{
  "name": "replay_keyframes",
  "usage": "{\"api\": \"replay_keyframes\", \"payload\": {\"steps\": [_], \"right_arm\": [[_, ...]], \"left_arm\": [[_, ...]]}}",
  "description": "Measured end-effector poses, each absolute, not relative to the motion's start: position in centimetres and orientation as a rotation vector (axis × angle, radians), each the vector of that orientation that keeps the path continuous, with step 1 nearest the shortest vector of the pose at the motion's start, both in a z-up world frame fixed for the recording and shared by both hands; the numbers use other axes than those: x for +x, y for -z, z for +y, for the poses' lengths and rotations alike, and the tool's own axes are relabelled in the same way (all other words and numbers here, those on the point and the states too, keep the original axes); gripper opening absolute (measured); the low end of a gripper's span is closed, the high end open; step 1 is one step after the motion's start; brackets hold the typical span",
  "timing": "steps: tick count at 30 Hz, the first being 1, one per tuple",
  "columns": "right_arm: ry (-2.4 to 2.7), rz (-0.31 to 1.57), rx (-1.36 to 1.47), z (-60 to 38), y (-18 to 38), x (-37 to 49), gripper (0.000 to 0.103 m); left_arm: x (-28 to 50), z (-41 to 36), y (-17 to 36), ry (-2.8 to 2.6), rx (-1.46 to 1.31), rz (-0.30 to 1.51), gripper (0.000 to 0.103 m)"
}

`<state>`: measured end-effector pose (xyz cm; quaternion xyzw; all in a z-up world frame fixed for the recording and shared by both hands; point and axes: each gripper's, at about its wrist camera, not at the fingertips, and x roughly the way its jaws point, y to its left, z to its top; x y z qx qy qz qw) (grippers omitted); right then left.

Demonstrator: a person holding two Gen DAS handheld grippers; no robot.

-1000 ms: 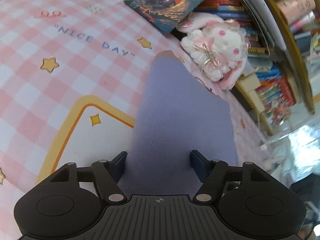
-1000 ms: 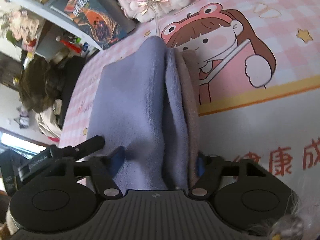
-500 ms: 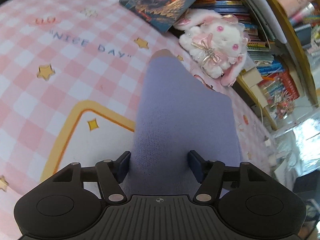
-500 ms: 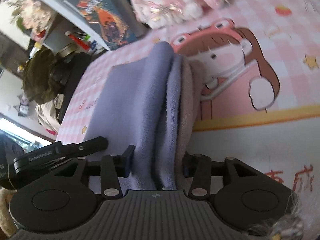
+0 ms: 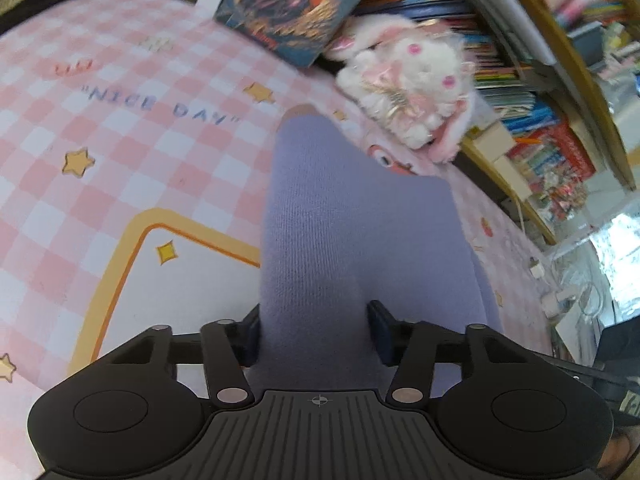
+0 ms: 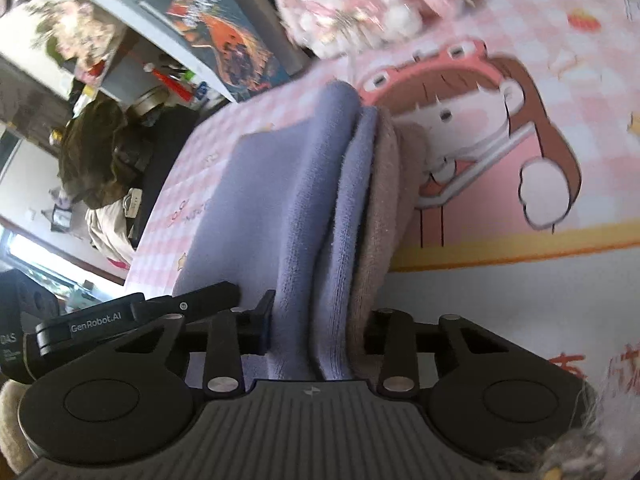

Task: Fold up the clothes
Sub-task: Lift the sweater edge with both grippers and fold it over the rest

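Lavender garment [image 5: 340, 240] — lengthwise, pointing away

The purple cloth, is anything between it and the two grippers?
Nothing visible. The purple cloth already lies between the jaws of the left hand-held gripper, and its bunched folds sit between those of the right hand-held gripper. Both pairs of jaws are closing on it.

— What lies under everything?

— A pink-and-white checked cover [image 5: 120, 152] with gold stars, "NICE DAY" lettering and a cartoon girl [image 6: 492, 140].

— And past its far edge?

— A curved wooden bookshelf [image 5: 560, 92] crammed with bright books, a white plush rabbit [image 5: 416, 76] against it, a large picture book [image 5: 296, 4] leaning alongside.

— Light?

— Daylight, bright from a window [image 6: 24, 248] low at the side.
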<state>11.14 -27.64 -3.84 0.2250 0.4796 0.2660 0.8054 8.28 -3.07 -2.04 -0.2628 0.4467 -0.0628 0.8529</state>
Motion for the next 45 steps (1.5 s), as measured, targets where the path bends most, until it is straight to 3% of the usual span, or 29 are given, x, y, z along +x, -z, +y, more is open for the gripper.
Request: {"api": "replay_keyframes", "payload": {"steps": [15, 24, 45], "right_arm": [[-0.565, 0.855, 0.407, -30.6, 0.2, 7.4, 0.033], [-0.517, 0.851, 0.422, -31.1, 0.1, 6.4, 0.033], [-0.325, 0.817, 0.45, -22.2, -1.3, 4.1, 0.033]], "left_arm": [[6.4, -6.4, -1.7, 0.227, -0.48, 0.828, 0.048], [6.6, -6.8, -1.3, 0.277, -0.463, 0.84, 0.048], [8.9, 2.7, -1.2, 0.478, -0.444, 0.876, 0.048]]}}
